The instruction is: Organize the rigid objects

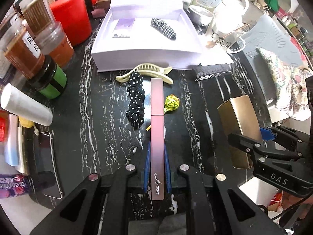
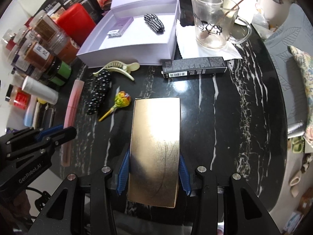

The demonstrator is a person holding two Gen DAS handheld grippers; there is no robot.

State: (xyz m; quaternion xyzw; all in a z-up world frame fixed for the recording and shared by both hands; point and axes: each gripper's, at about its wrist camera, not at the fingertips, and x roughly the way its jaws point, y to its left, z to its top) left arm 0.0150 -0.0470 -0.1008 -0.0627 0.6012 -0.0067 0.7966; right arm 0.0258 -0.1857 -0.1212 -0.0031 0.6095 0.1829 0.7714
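Note:
My left gripper (image 1: 157,164) is shut on a long pink tube (image 1: 157,129) that points toward an open white box (image 1: 145,55); the tube also shows in the right wrist view (image 2: 73,105). My right gripper (image 2: 153,171) is shut on a gold box (image 2: 155,146), also seen in the left wrist view (image 1: 239,121). The white box (image 2: 125,56) holds a checked scrunchie (image 2: 154,23) and a small purple box (image 2: 119,28). On the black marble table lie a cream hair claw (image 1: 144,72), a polka-dot scrunchie (image 1: 136,101), a wrapped lollipop (image 1: 171,102) and a black carton (image 2: 194,67).
Jars (image 1: 29,45), a red cylinder (image 1: 71,17), a green jar (image 1: 51,78), a white tube (image 1: 25,107) and a phone (image 1: 46,162) crowd the left side. A glass mug (image 2: 213,21) on a napkin stands behind the black carton. A chair with a cushion (image 2: 301,82) is at the right.

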